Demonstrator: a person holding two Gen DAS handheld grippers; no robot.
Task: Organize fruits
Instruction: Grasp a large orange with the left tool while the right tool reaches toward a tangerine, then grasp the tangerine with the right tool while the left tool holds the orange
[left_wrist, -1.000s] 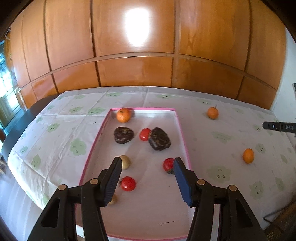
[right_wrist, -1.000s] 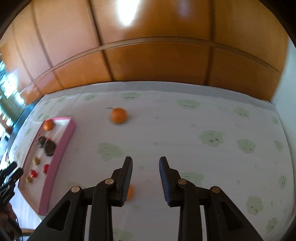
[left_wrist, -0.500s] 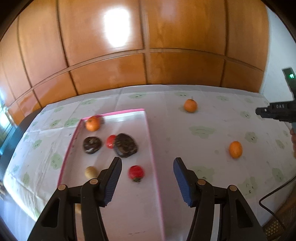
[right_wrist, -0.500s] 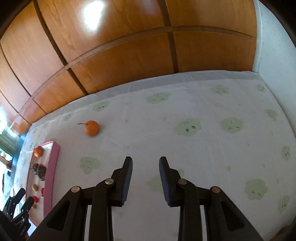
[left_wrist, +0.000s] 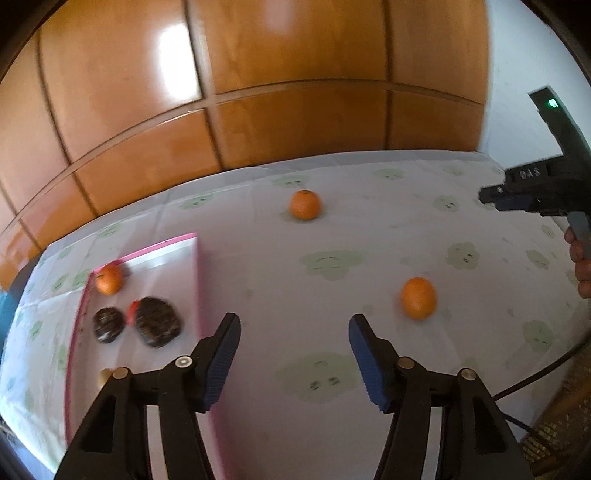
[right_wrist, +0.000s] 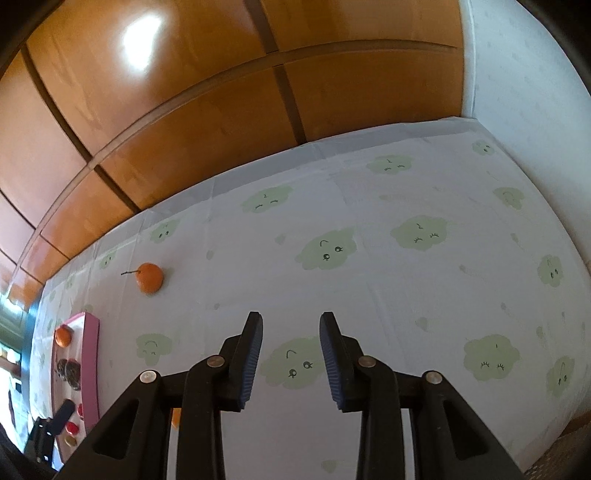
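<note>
Left black two-finger gripper (left_wrist: 293, 352) released and just been widening, nothing between blue pads, hovering over white cloud-print tablecloth (left_wrist: 332, 258) just right of pink-rimmed rectangular tray (left_wrist: 197, 258). Right black gripper (right_wrist: 290, 356) also unclenched, just been opening, empty above bare cloth. Round orange mandarin (left_wrist: 418, 297) near right, second stemmed mandarin (left_wrist: 305, 205) far centre, third mandarin (left_wrist: 108, 278) in tray's far corner beside two dark brown wrinkled fruits (left_wrist: 157, 326).

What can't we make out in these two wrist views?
- Left wrist: pale fruit in the tray is half hidden behind the left gripper arm.
- Left wrist: red fruit is mostly covered by a dark fruit; kind unclear, blurred.
- Right wrist: near orange is nearly all hidden by the right gripper arm.
- Right wrist: tray's lower fruits are too small to identify.
</note>
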